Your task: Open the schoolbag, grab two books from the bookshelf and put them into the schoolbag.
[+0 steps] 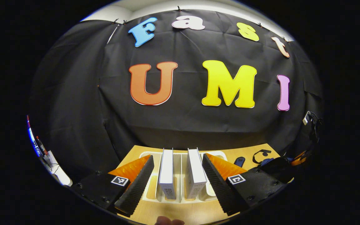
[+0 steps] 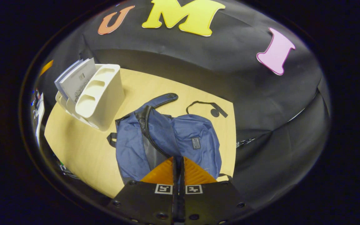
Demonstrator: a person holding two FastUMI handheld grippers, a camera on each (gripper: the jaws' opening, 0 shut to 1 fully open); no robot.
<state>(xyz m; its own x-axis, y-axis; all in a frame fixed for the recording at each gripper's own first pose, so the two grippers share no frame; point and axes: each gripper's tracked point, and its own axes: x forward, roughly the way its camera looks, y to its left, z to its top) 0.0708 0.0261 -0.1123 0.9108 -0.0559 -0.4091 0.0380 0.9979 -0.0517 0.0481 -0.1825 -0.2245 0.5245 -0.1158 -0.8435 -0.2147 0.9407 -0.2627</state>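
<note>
Right gripper view: schoolbag (image 2: 167, 137) on wooden table (image 2: 83, 150)

A light wooden table (image 2: 83, 147) stands against the booth's black cloth wall (image 1: 180, 122), which hangs in creases and is clipped along its top edge. At the right edge of the left gripper view, a small white plug with dark cables (image 1: 312, 122) hangs in front of the cloth.

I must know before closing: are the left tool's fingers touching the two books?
Apart. In the left gripper view the left tool is open around both books; the shelf shows between fingers and books.
</note>
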